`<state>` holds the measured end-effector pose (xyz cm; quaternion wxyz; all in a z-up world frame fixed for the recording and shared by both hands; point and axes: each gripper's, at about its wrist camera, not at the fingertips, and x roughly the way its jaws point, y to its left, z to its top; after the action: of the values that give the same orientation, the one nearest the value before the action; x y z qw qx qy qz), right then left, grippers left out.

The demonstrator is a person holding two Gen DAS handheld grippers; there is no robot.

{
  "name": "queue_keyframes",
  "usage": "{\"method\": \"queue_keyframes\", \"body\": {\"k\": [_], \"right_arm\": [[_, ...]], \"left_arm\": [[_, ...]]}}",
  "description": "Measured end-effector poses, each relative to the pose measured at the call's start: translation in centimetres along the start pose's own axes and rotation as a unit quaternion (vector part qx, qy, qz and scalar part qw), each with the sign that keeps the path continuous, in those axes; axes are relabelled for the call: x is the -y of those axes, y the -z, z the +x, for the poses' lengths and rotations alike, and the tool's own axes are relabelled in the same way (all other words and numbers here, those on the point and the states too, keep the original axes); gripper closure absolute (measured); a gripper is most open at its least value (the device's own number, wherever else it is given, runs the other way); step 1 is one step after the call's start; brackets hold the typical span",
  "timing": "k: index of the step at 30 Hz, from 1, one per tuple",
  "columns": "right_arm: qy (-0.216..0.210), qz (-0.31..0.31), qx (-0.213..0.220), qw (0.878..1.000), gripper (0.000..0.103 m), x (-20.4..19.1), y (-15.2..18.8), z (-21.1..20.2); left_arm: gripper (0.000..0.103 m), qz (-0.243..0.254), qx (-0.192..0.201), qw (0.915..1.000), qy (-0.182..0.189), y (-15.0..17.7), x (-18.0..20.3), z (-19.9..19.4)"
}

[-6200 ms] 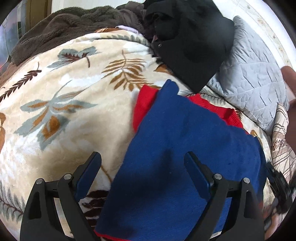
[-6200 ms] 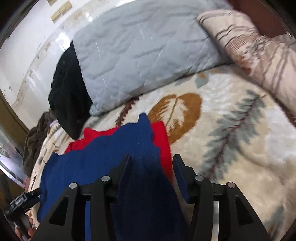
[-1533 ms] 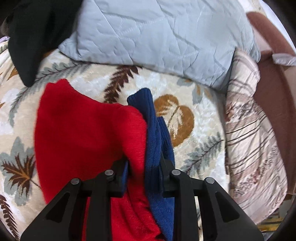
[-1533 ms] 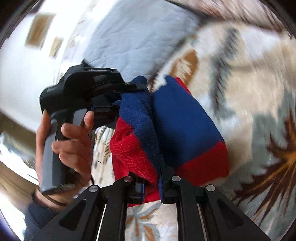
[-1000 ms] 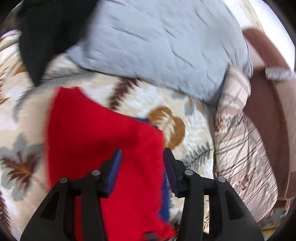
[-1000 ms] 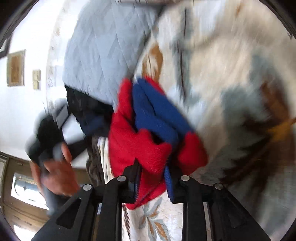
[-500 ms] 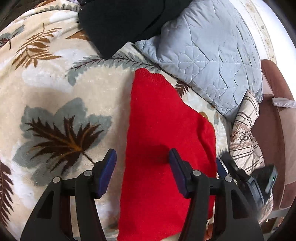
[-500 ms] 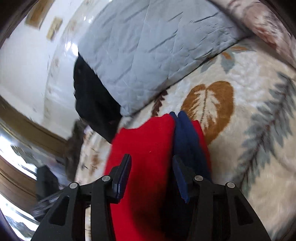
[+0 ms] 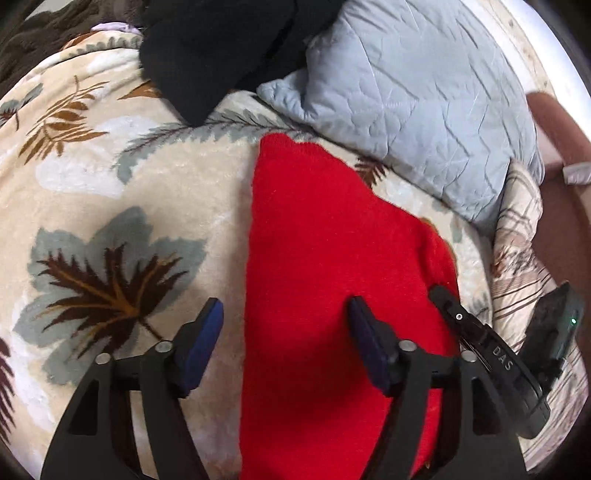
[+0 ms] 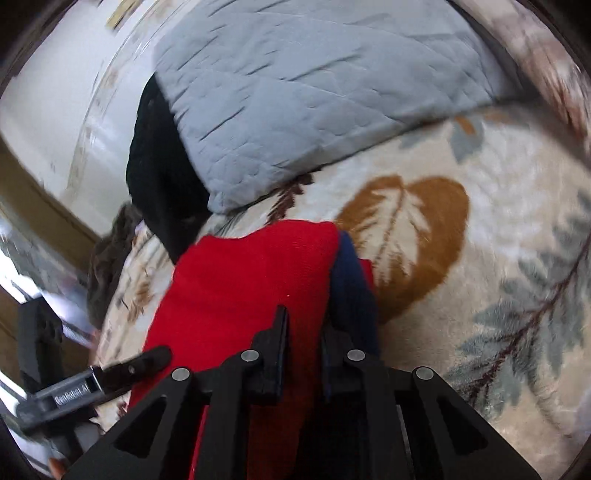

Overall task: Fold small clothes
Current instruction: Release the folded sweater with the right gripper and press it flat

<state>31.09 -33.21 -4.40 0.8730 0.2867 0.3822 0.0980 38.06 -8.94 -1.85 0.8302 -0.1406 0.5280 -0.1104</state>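
A folded knit garment [image 9: 332, 258], red on top, lies flat on the leaf-print blanket [image 9: 110, 166]. Its blue layer [image 10: 351, 288] shows along the right edge in the right wrist view. My left gripper [image 9: 286, 332] hovers over the garment's near left edge with its jaws opening. One pad is over the blanket, the other over red knit, and they grip nothing. My right gripper [image 10: 303, 332] sits low at the garment's near right side. Its jaws are closing to a thin slit with red fabric [image 10: 240, 288] in it. One of its fingers [image 9: 443, 301] rests at the right edge.
A grey quilted pillow [image 9: 406, 92] lies just beyond the garment, with a black garment [image 9: 221, 48] heaped to its left. A striped cushion [image 9: 517, 240] borders the right side. Brown fleece [image 9: 44, 22] is at the far left. A wall [image 10: 55, 92] stands behind.
The garment, held up bunched between both grippers, now lies flat with red on top. The left jaws have spread wider and sunk toward it. The right jaws went from wide to nearly together.
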Motion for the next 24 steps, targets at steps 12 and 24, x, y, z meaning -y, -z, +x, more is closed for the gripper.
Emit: {"method": "queue_keyframes", "body": {"k": [12,24], "right_arm": [[-0.021,0.004,-0.011,1.0,0.078,-1.3,0.9,-3.0],[0.001,-0.05,0.004,0.999,0.09,-3.0,5.9,-6.3]], "left_arm": [[0.021,-0.001,0.007,0.9996,-0.026,1.3,0.2,-1.5],[0.021,0.04,0.028,0.9974,-0.052,6.9,0.0,-5.1]]}}
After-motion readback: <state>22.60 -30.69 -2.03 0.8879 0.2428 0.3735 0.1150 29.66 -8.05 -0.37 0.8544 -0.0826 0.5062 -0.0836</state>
